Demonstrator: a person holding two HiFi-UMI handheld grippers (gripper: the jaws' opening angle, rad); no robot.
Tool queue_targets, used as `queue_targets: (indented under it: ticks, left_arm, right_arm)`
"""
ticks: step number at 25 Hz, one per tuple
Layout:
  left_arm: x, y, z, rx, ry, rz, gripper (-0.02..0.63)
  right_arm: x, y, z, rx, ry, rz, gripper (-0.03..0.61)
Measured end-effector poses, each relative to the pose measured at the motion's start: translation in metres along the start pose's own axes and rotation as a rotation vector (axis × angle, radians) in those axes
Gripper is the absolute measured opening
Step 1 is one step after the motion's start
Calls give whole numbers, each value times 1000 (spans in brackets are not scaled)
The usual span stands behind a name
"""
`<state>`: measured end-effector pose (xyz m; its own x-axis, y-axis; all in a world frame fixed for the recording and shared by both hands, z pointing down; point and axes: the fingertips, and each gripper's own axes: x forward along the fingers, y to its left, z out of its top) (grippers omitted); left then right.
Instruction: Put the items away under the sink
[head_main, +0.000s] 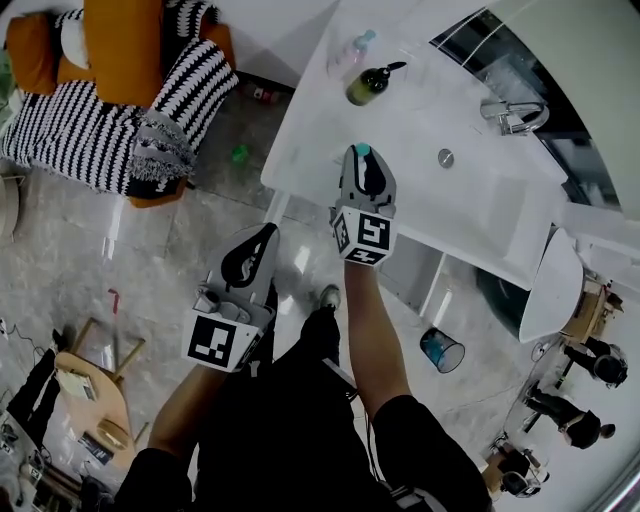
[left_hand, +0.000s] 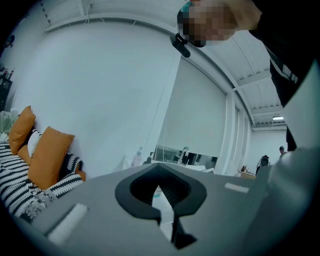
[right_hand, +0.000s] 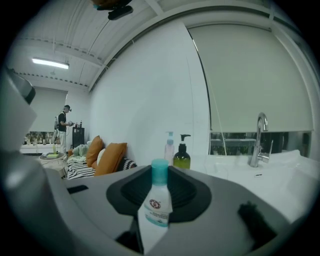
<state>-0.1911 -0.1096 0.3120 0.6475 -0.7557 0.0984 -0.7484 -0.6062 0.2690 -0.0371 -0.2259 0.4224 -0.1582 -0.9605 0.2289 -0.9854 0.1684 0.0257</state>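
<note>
right now the right claw (head_main: 362, 160) is gripping the small teal-capped bottle (right_hand: 158, 200), its jaws clamping the bottle's lower body while the cap is sticking up above them. it is reaching over the near edge of the white table (head_main: 320, 165); whether the bottle is resting on the surface i cannot tell. the green pump bottle (head_main: 368, 83) and the clear pump bottle (head_main: 352, 50) are standing side by side at the far left corner, well apart from it. the left claw (head_main: 256, 248) is hanging lower and nearer, left of the table, jaws pressed together on nothing.

judging from this, the bottle is only beginning its trip to the space under the sink. it appears to be leaning slightly in the grip, so a quick downward swing is risking it twisting out and falling to the floor. with the table's edge right below the claw, dipping too close is risking a knock. the blue cup (head_main: 441, 350) is standing on the floor by the cabinet and could get struck.
</note>
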Motion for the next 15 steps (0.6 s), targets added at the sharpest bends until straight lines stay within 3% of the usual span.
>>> queue_targets:
  ticks: [6, 15]
  left_arm:
    - [-3, -13, 2, 4, -8, -47, 6]
    - [-5, -52, 0, 48, 6, -26, 6]
  right_arm:
    - [-32, -3, 20, 18, -29, -8, 107]
    - [-108, -19, 35, 31, -62, 24, 107]
